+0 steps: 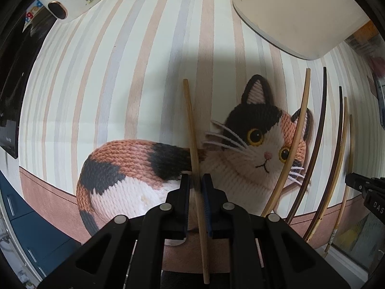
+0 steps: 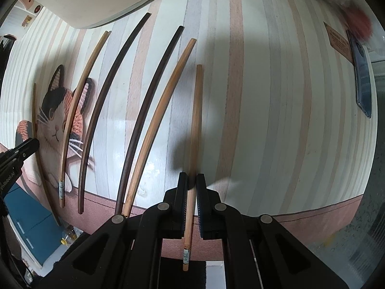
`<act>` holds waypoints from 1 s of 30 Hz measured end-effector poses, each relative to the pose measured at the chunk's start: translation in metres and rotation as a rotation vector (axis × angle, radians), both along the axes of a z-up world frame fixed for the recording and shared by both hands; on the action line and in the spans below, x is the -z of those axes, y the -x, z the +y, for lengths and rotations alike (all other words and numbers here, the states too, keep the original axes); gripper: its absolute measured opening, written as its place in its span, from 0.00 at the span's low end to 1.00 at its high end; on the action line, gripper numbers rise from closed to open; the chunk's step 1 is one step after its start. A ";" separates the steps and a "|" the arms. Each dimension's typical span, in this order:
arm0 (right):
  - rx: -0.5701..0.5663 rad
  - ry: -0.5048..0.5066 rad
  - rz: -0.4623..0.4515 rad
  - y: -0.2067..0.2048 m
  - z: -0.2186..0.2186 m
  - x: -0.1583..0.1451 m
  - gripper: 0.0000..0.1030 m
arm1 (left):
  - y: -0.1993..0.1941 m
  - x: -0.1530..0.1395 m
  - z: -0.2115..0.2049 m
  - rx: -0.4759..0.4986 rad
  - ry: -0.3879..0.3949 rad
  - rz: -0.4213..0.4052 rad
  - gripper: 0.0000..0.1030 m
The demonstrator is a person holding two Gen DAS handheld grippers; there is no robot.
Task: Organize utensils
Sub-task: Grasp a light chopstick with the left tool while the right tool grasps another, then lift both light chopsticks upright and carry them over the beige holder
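My left gripper points down and is shut on a pale wooden chopstick that runs lengthwise between its fingers, over the printed cat on the striped mat. My right gripper is shut the same way on a light brown chopstick with a patterned band near its end. Between the two grippers several chopsticks lie side by side on the mat: a light one, two dark ones and another light one. The left gripper's tip shows at the right wrist view's left edge.
A white rounded container stands at the far edge of the mat, above the row of chopsticks. A dark phone lies at the mat's right edge. White devices sit at the far left corner. The mat's brown border runs along the near side.
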State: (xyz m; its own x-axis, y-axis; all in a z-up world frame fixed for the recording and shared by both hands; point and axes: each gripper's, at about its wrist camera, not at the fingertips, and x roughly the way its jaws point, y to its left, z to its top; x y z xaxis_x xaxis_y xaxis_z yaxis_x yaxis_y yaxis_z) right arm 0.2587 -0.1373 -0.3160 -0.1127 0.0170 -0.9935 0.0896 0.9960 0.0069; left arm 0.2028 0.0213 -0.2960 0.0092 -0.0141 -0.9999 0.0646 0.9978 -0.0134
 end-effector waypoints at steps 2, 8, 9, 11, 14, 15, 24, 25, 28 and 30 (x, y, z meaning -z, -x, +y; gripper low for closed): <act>0.017 -0.008 -0.015 -0.001 -0.005 0.004 0.07 | 0.001 -0.001 -0.001 0.002 -0.006 -0.013 0.05; 0.053 -0.013 -0.092 0.002 -0.021 0.007 0.07 | 0.010 -0.021 -0.001 -0.004 -0.038 -0.098 0.04; 0.055 -0.012 -0.102 0.004 -0.022 0.004 0.07 | 0.011 -0.026 -0.001 -0.004 -0.038 -0.111 0.04; 0.060 -0.011 -0.139 0.008 -0.025 -0.007 0.07 | 0.012 -0.038 0.000 -0.007 -0.040 -0.149 0.04; 0.058 -0.011 -0.174 0.012 -0.027 -0.020 0.07 | 0.013 -0.053 0.001 -0.012 -0.031 -0.187 0.04; 0.061 -0.014 -0.189 0.014 -0.028 -0.026 0.07 | 0.012 -0.058 0.000 -0.013 -0.028 -0.196 0.04; 0.075 -0.039 -0.365 0.024 -0.027 -0.082 0.07 | 0.012 -0.115 -0.003 -0.030 0.047 -0.307 0.04; 0.077 -0.043 -0.386 0.021 -0.025 -0.088 0.07 | 0.011 -0.123 -0.005 -0.033 0.054 -0.325 0.04; 0.083 -0.067 -0.445 0.009 -0.023 -0.111 0.07 | 0.011 -0.148 -0.007 -0.044 0.078 -0.385 0.04; 0.083 -0.087 -0.484 0.006 -0.022 -0.128 0.07 | 0.007 -0.165 -0.004 -0.050 0.099 -0.422 0.04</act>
